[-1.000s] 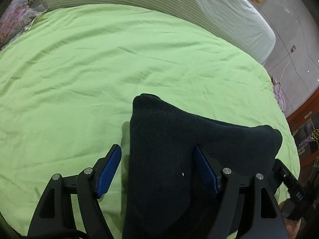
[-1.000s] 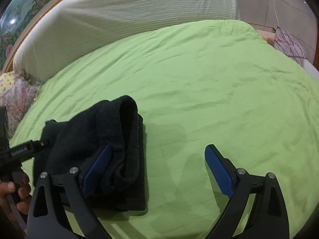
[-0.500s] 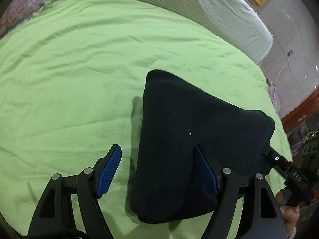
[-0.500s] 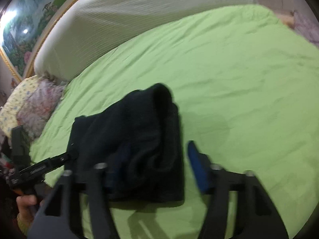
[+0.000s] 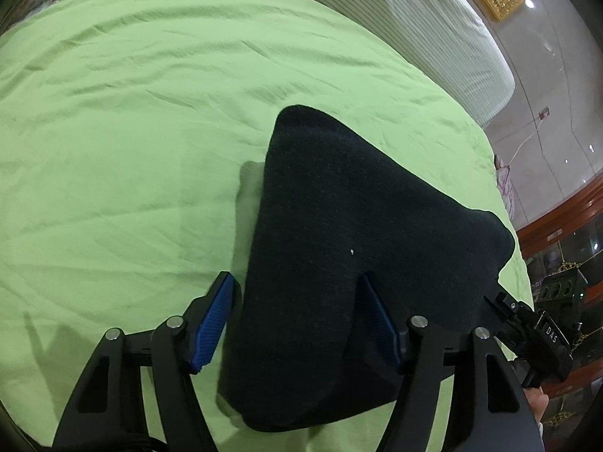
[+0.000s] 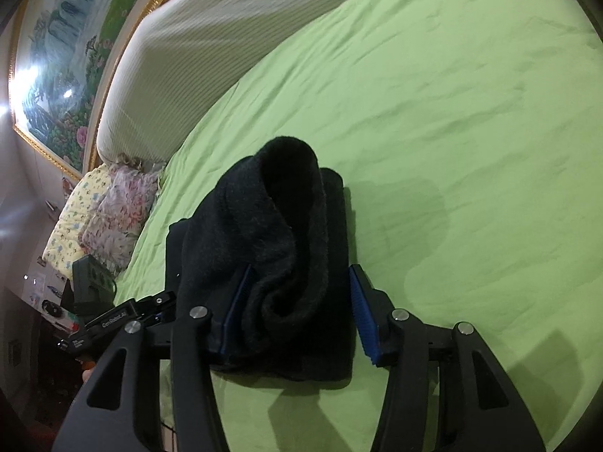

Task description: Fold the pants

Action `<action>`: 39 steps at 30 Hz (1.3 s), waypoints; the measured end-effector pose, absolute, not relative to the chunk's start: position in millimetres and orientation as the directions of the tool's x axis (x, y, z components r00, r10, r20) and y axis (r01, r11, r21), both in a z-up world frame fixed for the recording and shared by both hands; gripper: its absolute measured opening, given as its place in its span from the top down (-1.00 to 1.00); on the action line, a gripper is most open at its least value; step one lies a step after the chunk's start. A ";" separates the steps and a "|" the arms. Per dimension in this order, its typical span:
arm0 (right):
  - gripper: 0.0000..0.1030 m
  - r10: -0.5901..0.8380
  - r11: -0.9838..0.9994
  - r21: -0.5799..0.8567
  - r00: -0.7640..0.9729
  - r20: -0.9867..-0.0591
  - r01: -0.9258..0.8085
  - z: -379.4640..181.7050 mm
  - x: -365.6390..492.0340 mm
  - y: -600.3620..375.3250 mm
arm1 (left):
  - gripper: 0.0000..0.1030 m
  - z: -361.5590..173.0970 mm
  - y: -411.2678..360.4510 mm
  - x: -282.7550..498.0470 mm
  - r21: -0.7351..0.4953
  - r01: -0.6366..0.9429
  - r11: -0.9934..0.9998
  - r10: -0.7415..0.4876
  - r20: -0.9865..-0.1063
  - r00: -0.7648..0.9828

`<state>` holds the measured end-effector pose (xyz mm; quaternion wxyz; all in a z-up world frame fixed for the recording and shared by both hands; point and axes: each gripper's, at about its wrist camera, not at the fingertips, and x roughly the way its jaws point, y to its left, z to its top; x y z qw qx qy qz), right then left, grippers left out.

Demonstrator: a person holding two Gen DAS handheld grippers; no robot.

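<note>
This is a bedroom in a home. A wide bed [image 6: 452,120] covered by a light green sheet fills both views, backed by a padded, ribbed white headboard [image 6: 226,49]. Floral pillows [image 6: 109,211] are piled at one corner of it. A large landscape painting [image 6: 68,56] in a gilt frame hangs on the wall above. Polished tiles [image 5: 557,113] and dark wooden furniture [image 5: 561,218] show at the bed's far side.
</note>
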<state>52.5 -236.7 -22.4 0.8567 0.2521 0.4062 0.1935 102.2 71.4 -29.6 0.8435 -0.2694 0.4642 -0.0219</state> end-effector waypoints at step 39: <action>0.23 0.674 0.732 0.548 0.544 -0.500 -0.404 24.0 109.1 -79.8 | 0.43 46.3 199.8 48.1 -0.434 -0.316 0.844 -0.052 -0.652 0.756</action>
